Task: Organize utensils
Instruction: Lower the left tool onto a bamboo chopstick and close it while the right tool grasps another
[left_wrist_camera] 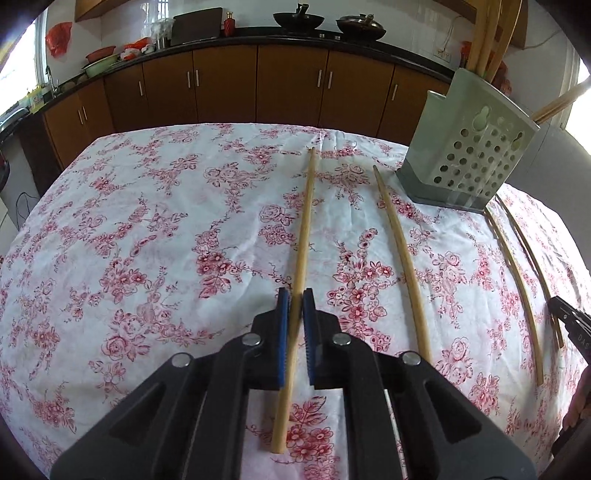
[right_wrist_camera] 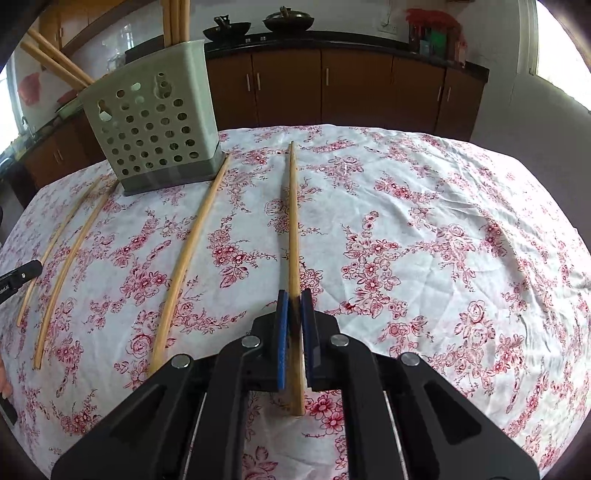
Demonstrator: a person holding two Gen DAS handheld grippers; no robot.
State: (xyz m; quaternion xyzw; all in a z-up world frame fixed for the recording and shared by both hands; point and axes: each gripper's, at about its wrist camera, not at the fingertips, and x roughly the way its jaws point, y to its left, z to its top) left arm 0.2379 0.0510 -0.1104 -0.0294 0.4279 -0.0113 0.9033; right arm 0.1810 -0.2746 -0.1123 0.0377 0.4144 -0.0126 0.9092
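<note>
- The left gripper (left_wrist_camera: 295, 295) pointed steeply down toward the table, its blue pads pinched onto a chopstick (left_wrist_camera: 301, 236) that ran between them, away toward the far edge of the floral tablecloth (left_wrist_camera: 147, 229).
- The right gripper (right_wrist_camera: 294, 297) was tilted down much the same and clamped on another chopstick (right_wrist_camera: 293, 221), whose near end stuck out below the pads.
- Seen from the left wrist, a second loose chopstick (left_wrist_camera: 402, 258) lay just right of the held one, with two thinner sticks (left_wrist_camera: 517, 273) farther right, close to the right gripper's tip.
- A pale green perforated utensil holder (right_wrist_camera: 155, 122) stood upright on the cloth, beside the far ends of the loose sticks.
- Several wooden sticks (right_wrist_camera: 177, 18) stood in the holder, some leaning out to one side.
</note>
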